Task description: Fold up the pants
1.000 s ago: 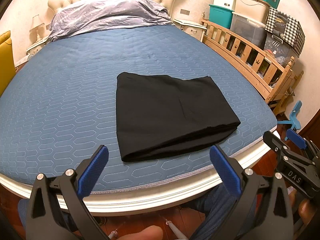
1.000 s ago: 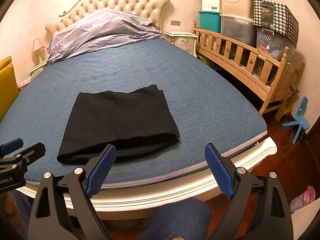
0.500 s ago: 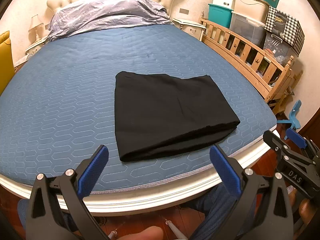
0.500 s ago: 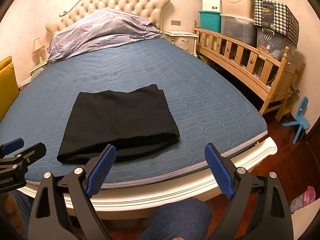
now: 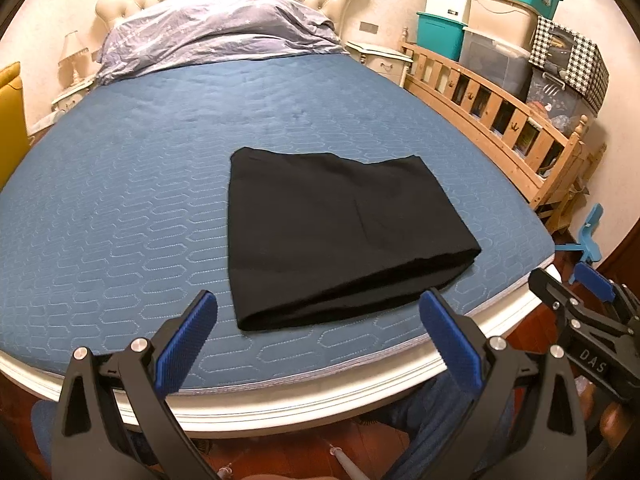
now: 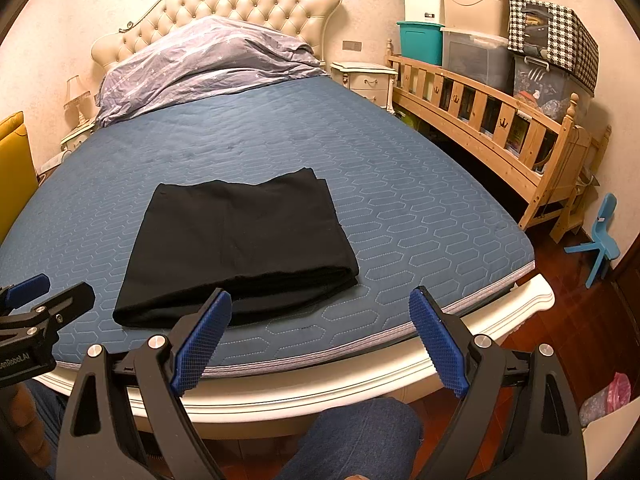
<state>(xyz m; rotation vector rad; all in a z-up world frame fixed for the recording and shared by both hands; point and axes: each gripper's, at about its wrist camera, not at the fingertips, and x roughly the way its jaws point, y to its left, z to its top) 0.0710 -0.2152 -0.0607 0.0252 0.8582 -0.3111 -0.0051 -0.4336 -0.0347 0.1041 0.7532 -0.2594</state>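
Black pants [image 5: 340, 232] lie folded into a flat rectangle near the foot of the blue mattress [image 5: 120, 208]; the same pants [image 6: 240, 248] show in the right wrist view. My left gripper [image 5: 320, 312] hovers open over the bed's near edge, just short of the fold, with nothing between its blue pads [image 5: 186, 342]. My right gripper [image 6: 320, 312] is open too, to the right of the pants' near corner, empty. Each gripper appears at the other view's edge: the right gripper [image 5: 592, 312] and the left gripper [image 6: 36, 300].
A white bed frame [image 5: 320, 392] rims the foot. Rumpled lavender bedding [image 5: 216, 36] lies at the tufted headboard. A wooden cot rail [image 6: 480, 120] and stacked storage bins [image 6: 460, 20] stand to the right, a small blue chair [image 6: 600, 236] on the floor. A person's jeans-clad knee [image 6: 360, 436] is below.
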